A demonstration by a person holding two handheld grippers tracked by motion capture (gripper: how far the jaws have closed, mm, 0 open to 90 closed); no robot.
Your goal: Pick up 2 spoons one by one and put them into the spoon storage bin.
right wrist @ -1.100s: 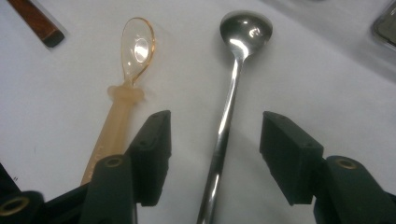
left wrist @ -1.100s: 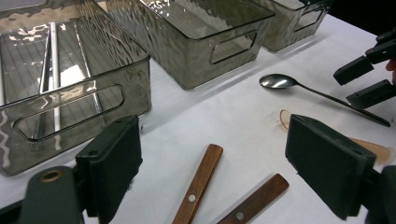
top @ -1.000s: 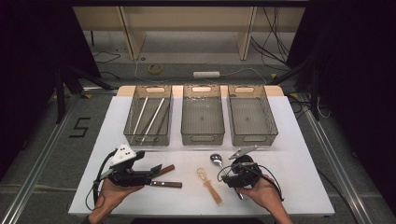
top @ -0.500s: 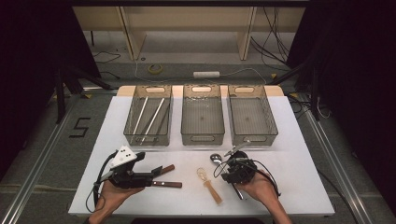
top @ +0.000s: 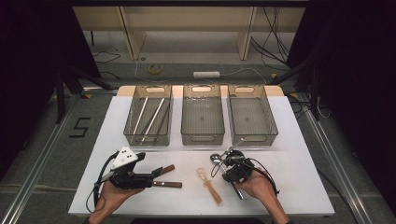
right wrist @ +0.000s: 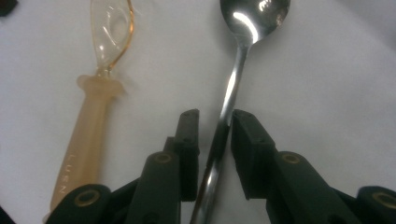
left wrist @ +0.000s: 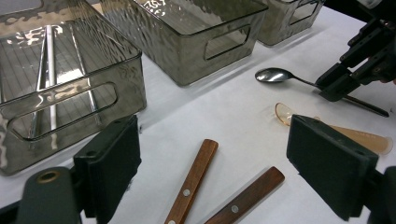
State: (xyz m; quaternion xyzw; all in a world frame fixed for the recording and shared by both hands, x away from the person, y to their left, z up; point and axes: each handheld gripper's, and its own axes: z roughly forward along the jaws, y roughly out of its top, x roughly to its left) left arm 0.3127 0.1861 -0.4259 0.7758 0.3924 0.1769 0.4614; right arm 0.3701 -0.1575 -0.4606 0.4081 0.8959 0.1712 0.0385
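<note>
A metal spoon (top: 215, 158) (right wrist: 254, 18) lies on the white table (top: 289, 154), bowl pointing away from me. My right gripper (top: 225, 164) (right wrist: 215, 135) straddles its handle. The jaws have just been closing; a thin gap still shows at the left pad. Beside it lies an amber plastic spoon (top: 210, 185) (right wrist: 93, 121). My left gripper (top: 156, 176) (left wrist: 219, 158) stands wide open, low over two wooden-handled utensils (left wrist: 194, 177) (left wrist: 250, 193), touching neither. The left gripper view also shows the metal spoon (left wrist: 275, 74) and the right gripper (left wrist: 341, 81) farther off.
Three smoky clear bins stand in a row at the back: the left bin (top: 147, 140) holds a few long pale sticks, the middle bin (top: 202, 137) and the right bin (top: 254, 137) look empty. The table's front edge runs just below my hands.
The right gripper's jaws have narrowed around the metal spoon's handle and the hand has edged slightly left. The left gripper has stayed put.
</note>
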